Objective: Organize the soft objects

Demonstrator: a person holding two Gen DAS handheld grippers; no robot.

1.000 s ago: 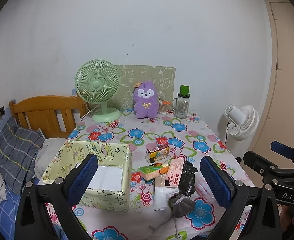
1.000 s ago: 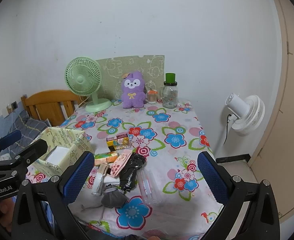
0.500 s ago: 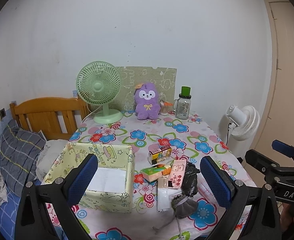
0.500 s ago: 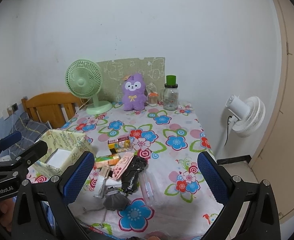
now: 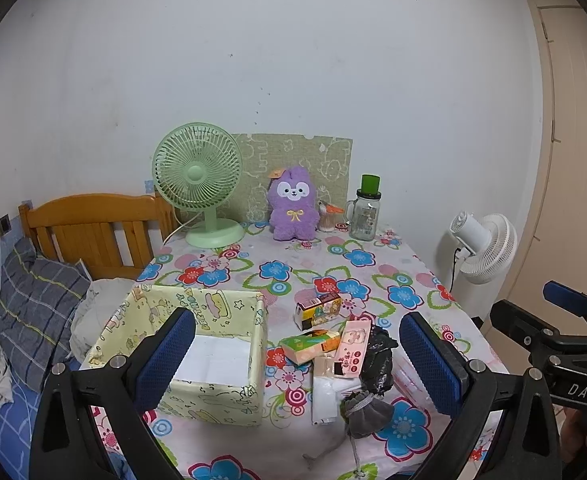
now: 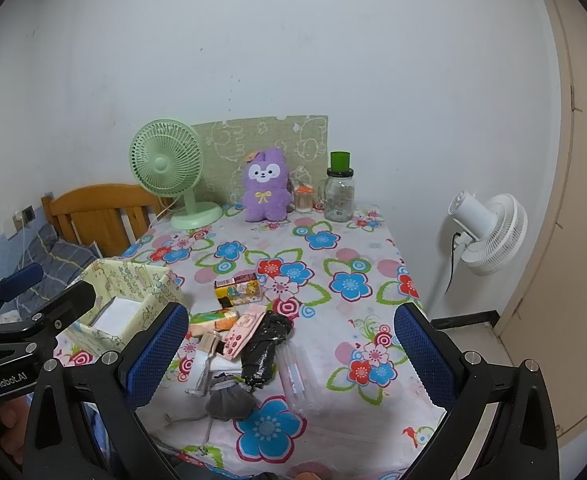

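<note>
Both the left hand-held gripper (image 5: 297, 354) and right hand-held gripper (image 6: 289, 350) are hovering spread wide and gripping nothing, while the grey drawstring pouch (image 5: 367, 414) is lying just right of the yellow fabric box (image 5: 197, 312) among cluttered packets, risking a snagged cord dragging neighbours off the worktop (image 5: 373, 276).

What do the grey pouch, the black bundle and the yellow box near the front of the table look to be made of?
Grey pouch: soft matte fabric, possibly suede-like, gathered at a drawstring neck. Black bundle: thin plastic film, crinkled with glossy highlights, likely a bag. Yellow box: printed fabric or paper over stiff panels, going by its straight walls and slightly wavy rim; which one, the pictures leave open.
</note>
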